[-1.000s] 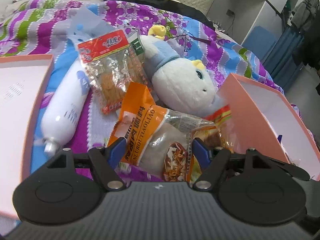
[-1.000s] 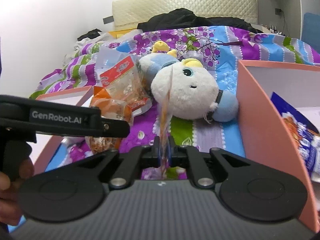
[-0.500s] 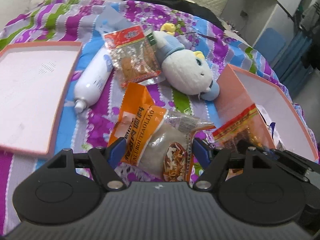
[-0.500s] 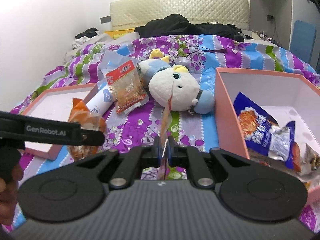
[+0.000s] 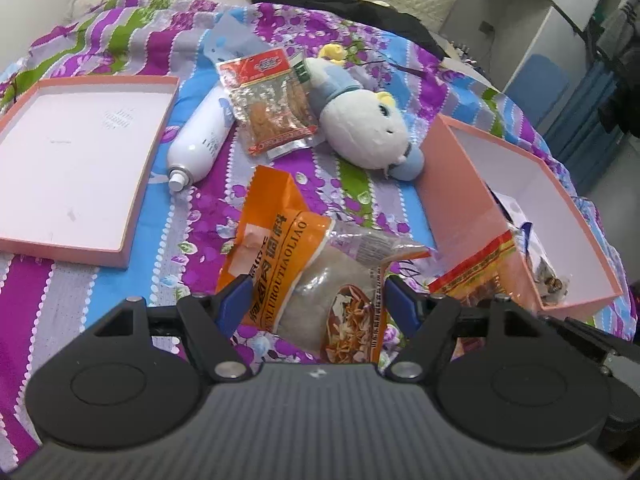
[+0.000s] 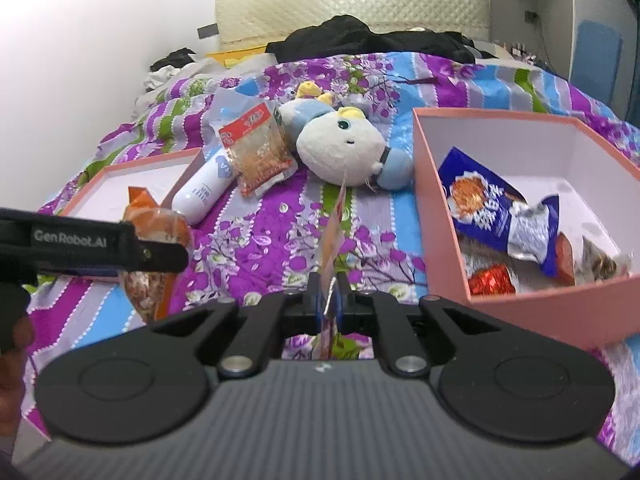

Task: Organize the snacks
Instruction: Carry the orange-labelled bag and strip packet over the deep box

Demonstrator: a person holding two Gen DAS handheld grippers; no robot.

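My left gripper (image 5: 318, 296) is shut on a plump orange seasoning packet (image 5: 296, 264), which hangs above the flowered bedspread with a blue pad on each side. The right gripper (image 6: 328, 296) is shut on a thin red-and-yellow snack packet (image 6: 333, 236), seen edge-on here and flat-on in the left wrist view (image 5: 476, 272). It hangs beside the near left corner of the pink box (image 6: 436, 200). Several snacks lie in that box, a blue packet (image 6: 492, 204) among them. A clear snack packet with a red header (image 5: 272, 108) lies on the bed further off.
The box's pink lid (image 5: 80, 152) lies inside up at the left. A white bottle (image 5: 200, 136) and a white-and-blue plush toy (image 5: 364, 128) lie beside the clear packet. Black clothes (image 6: 360, 36) are heaped by the headboard. A hand (image 6: 12, 340) holds the left gripper.
Both grippers have risen and drawn back from the toy with their packets still held. More of the bed, the lid and the inside of the box now shows.
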